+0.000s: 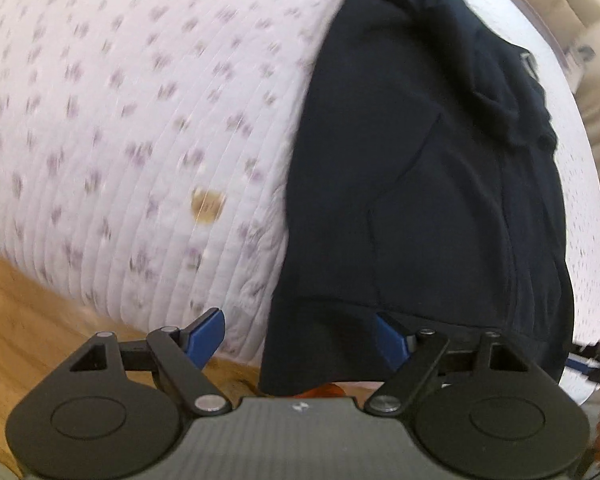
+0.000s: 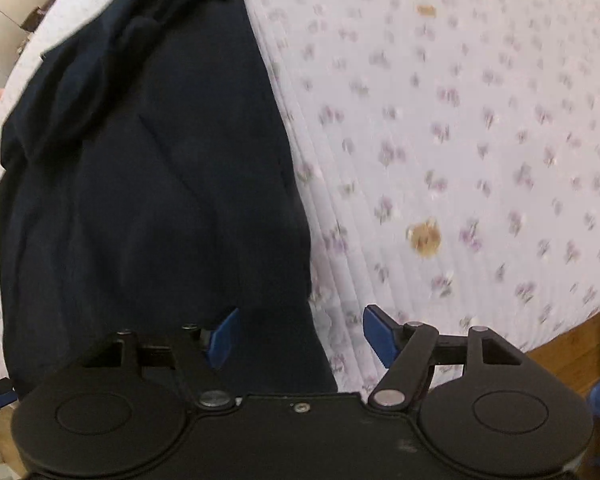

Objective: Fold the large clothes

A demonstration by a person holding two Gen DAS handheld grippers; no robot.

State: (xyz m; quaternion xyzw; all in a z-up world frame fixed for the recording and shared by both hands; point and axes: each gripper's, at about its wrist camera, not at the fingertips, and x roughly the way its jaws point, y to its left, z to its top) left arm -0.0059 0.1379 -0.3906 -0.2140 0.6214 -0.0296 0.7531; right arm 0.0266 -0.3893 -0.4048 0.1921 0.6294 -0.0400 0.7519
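Both claws are spread wide and hold nothing. The dark navy garment [image 1: 420, 184] lies on the flowered bed cover [image 1: 120, 120], just past the left claw [image 1: 304, 340] and right claw [image 2: 300, 336]. It looks partly folded; more folds seem left.

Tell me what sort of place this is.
Probably a bedroom at home: a dark navy garment lies on a quilted floral bedspread, seemingly a bed, with wooden flooring beside it.
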